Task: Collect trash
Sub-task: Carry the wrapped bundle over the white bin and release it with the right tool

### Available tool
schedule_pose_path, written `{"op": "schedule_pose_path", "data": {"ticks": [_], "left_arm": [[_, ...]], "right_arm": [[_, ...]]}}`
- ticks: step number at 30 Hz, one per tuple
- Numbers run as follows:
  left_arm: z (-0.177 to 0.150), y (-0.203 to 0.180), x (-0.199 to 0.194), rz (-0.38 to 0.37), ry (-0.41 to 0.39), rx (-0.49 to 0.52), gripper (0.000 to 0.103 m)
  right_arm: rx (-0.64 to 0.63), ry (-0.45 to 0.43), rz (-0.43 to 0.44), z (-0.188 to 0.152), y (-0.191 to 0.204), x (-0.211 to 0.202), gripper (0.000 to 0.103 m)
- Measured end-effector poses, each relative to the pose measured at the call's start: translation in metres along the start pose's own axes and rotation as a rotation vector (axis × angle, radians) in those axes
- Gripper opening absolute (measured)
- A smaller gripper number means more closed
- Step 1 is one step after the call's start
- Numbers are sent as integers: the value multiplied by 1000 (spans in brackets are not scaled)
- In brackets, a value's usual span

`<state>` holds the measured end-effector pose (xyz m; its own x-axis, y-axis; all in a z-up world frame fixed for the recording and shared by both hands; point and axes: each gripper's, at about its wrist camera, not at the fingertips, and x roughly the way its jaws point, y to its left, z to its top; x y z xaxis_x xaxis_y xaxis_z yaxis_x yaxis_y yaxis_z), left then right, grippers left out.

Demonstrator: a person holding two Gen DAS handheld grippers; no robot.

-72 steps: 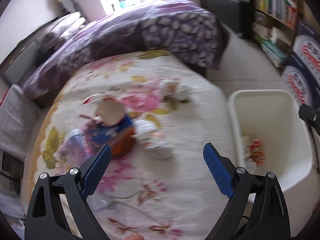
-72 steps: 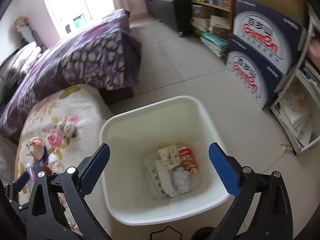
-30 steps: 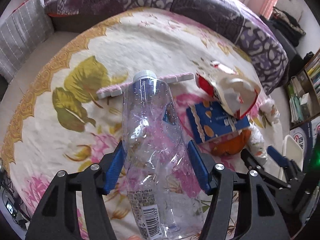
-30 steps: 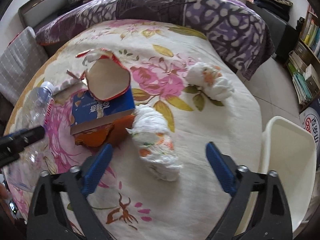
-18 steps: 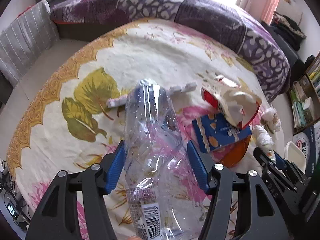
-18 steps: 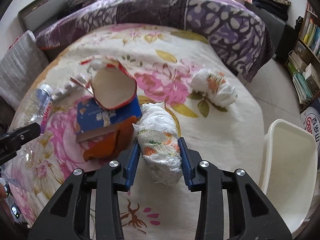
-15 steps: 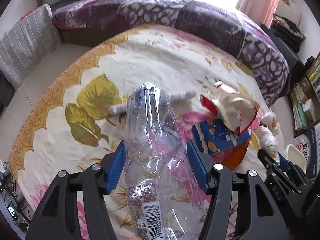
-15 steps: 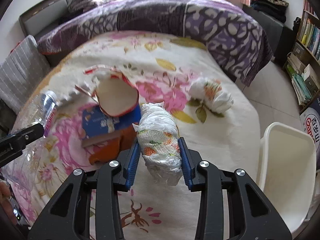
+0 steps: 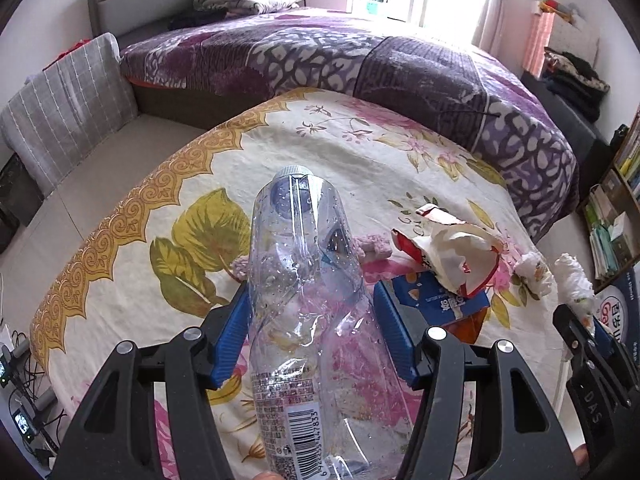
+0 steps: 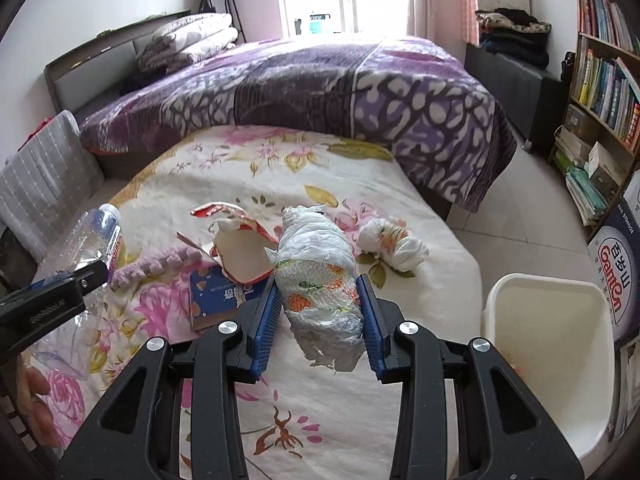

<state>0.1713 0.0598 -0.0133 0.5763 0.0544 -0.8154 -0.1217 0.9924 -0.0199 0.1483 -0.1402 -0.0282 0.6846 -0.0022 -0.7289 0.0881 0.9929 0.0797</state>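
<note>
My left gripper [image 9: 312,316] is shut on a crushed clear plastic bottle [image 9: 304,280] with a white cap, held above the floral bedsheet; the bottle also shows in the right wrist view [image 10: 86,240]. My right gripper [image 10: 319,304] is shut on a rolled white plastic wad with orange and green print [image 10: 316,276], lifted off the sheet. A white trash bin [image 10: 548,352] stands on the floor at the right of the bed. On the sheet lie a torn red-and-white paper cup [image 10: 240,248], a blue box [image 10: 218,294] and a second white wad [image 10: 394,242].
A purple patterned quilt [image 10: 340,92] covers the far half of the bed. A bookshelf [image 10: 600,92] and a blue-and-white carton [image 10: 618,276] stand at the right. A pink fuzzy strip [image 10: 156,262] lies by the cup. A grey striped cushion [image 9: 64,108] is at the left.
Both grippers have risen from the sheet with their loads. The bottle and the wad sit higher above the bed, and the views now take in more of the room.
</note>
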Motion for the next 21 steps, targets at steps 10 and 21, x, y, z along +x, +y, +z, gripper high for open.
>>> {"op": "schedule_pose_path", "data": {"ticks": [10,21], "left_arm": [[0,-27,-18,-23,-34,24,60],[-9,-72,-37,-60,-63,91,60]], "right_arm": [[43,-34,-23,0,-23,-21,36],[112,-53,-72,-4,-62,-42,36]]}}
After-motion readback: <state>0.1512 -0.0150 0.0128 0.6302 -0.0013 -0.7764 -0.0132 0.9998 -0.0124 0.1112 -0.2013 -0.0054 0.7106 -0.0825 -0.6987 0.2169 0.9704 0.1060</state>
